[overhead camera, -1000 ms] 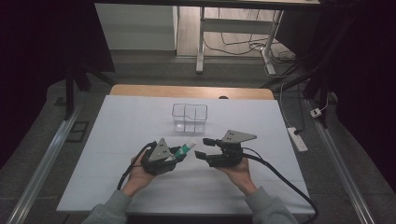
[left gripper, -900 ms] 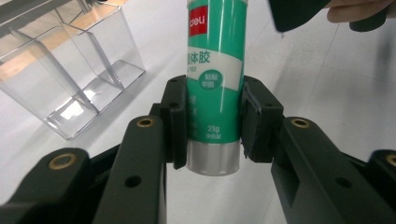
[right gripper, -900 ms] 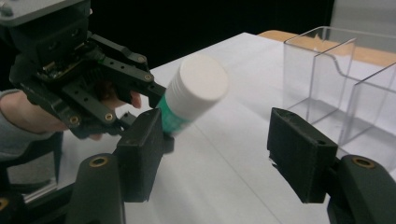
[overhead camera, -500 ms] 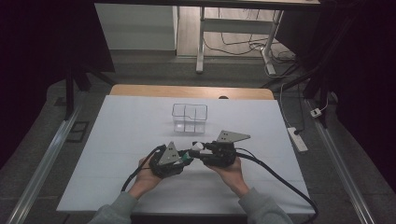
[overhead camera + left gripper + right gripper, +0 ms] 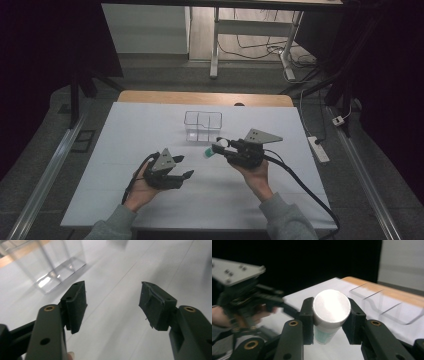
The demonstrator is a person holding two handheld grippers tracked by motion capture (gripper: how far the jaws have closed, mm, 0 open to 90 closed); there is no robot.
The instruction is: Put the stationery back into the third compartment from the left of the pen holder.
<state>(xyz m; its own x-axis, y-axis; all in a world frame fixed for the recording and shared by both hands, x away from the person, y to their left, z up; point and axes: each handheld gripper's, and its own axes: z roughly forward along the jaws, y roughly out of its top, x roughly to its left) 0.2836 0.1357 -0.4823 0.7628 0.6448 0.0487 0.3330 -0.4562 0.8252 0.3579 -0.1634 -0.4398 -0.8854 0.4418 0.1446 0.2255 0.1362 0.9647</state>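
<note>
We see the right gripper (image 5: 220, 146) holding a small white-capped tube (image 5: 214, 149) with a pale green body above the white bench (image 5: 125, 125), a little right of its middle and well in from every edge. In the right gripper view the tube (image 5: 329, 312) sits squarely between the two black jaws; both pads press on its sides just under the round white cap, which faces the camera, while the green body hangs below the pads. These jaws have just been closing, and they now clamp the tube. In the high view the tube's green end points toward the bench's left side, away from the hand.

The left gripper (image 5: 185, 167) is nearer the front edge, left of the middle and well apart from the tube. In its own view the left gripper (image 5: 112, 305) has its jaws spread with only bare bench surface between them; they have just been opening.

A clear divided box (image 5: 203, 126) stands on the bench behind the tube, toward the far edge, near it but not touching. In the left gripper view the box (image 5: 50, 265) appears blurred at upper left.
</note>
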